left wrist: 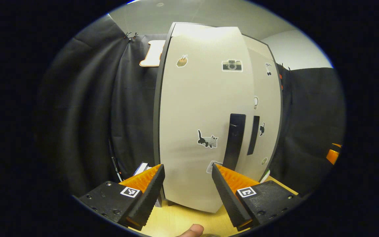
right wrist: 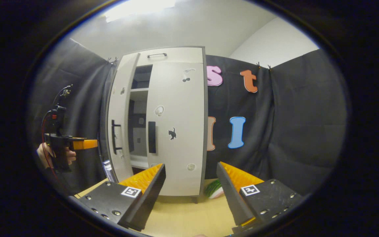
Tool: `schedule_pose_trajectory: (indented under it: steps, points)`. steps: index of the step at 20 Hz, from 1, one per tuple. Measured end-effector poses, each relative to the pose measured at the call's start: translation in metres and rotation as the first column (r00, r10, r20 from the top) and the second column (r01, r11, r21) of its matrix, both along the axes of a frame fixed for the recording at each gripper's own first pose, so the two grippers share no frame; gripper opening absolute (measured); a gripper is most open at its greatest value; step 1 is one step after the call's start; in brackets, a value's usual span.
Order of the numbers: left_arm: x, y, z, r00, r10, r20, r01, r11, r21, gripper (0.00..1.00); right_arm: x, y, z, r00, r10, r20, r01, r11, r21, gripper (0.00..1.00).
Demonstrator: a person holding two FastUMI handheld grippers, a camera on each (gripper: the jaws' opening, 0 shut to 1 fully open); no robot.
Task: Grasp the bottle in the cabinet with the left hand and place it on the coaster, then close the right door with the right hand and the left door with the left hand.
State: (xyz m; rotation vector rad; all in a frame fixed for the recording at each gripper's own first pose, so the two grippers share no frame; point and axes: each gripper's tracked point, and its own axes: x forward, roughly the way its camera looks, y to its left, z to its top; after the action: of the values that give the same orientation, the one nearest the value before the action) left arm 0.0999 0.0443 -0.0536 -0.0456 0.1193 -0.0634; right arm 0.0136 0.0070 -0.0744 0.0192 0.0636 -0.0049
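Our left claw (left wrist: 188, 184) sits at the bottom centre of the left gripper view, spread wide and empty, facing the left door (left wrist: 206, 115) of the white cabinet (right wrist: 176, 56), which stands just ahead of the fingertips. In the right gripper view that door is ajar at centre left, with a dark gap between it and the right door (right wrist: 176, 131), which looks shut. The right claw (right wrist: 191, 184) hangs spread and empty at the bottom of its view, back from the cabinet above the desk (right wrist: 183, 214). We cannot make out the bottle or its coaster, though something green lies at the cabinet's lower right. We judge closing the left door is the step in hand: press flat on the panel beside its black handle (left wrist: 234, 141), pushing steadily until the gap closes.
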Motion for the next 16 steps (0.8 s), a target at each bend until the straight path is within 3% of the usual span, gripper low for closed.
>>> schedule_pose_trajectory:
  steps: [6,16]
  points:
    - [-0.063,-0.014,0.017,0.999,0.032,0.029,-0.032,0.999,0.027,0.93,-0.028,0.004,0.014,0.998,0.051,0.032,-0.052,0.998,0.026,0.92]
    - [-0.143,-0.023,0.028,0.996,0.081,0.038,-0.083,0.995,0.051,0.92,-0.054,0.011,0.019,0.998,0.059,-0.007,-0.058,0.996,0.067,0.95]
